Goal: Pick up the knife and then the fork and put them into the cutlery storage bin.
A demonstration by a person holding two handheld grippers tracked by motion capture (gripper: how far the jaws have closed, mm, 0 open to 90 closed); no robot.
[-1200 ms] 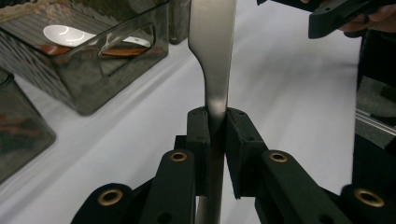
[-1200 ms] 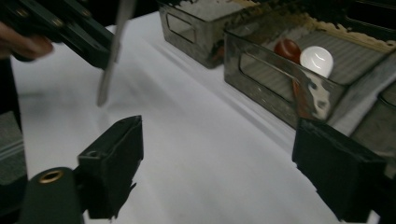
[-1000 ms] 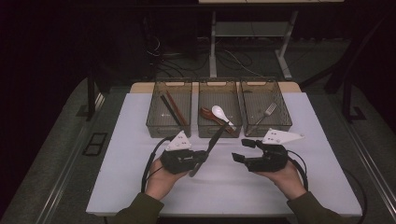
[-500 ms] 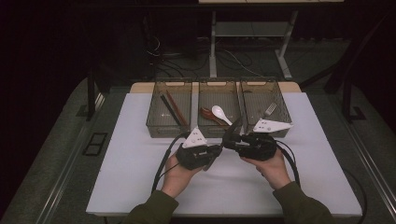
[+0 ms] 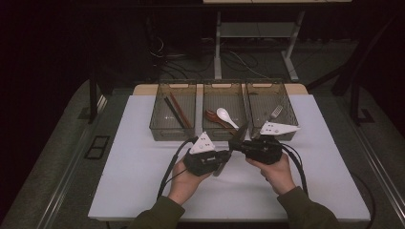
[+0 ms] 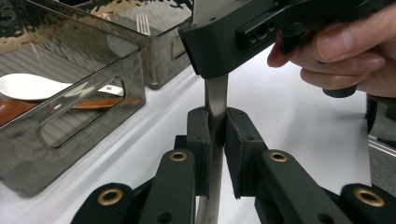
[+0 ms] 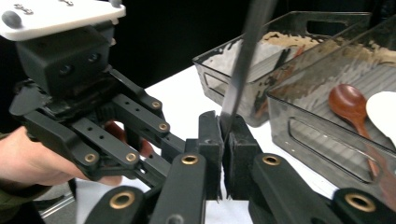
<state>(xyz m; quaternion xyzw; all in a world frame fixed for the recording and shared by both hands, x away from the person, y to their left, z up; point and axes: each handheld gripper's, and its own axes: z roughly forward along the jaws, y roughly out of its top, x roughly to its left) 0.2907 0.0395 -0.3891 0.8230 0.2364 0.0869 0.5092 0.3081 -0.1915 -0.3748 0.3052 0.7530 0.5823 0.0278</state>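
both hands have drawn together toward the middle of the white tabletop (image 5: 133, 181) since a second ago, when they sat well apart, and the right tongs (image 7: 223, 140) have just been closing, now pressed on the thin end of a metal knife (image 5: 237, 135). left tongs (image 6: 217, 140) are clamped on the same knife lower down its flat handle, so the knife spans between the two, slanting up from the left hand (image 5: 184, 179) to the right hand (image 5: 274, 171); it is off the tabletop, just in front of the bins

the tabletop is a plain white board, its bare wooden edge showing behind the bins. around it lies grey floor, and the room beyond is dark, with a pale table frame (image 5: 253, 28) and loose cables at the back

three smoky clear bins stand side by side at the far edge. the left bin (image 5: 157, 126) holds chopsticks (image 5: 174, 110), the middle bin (image 5: 210, 86) holds a white spoon (image 5: 225, 116) and a brown wooden spoon (image 5: 213, 116), the right bin (image 5: 286, 107) holds a fork (image 5: 274, 113). black cables trail from each of the tongs over the tabletop toward the person's sleeves
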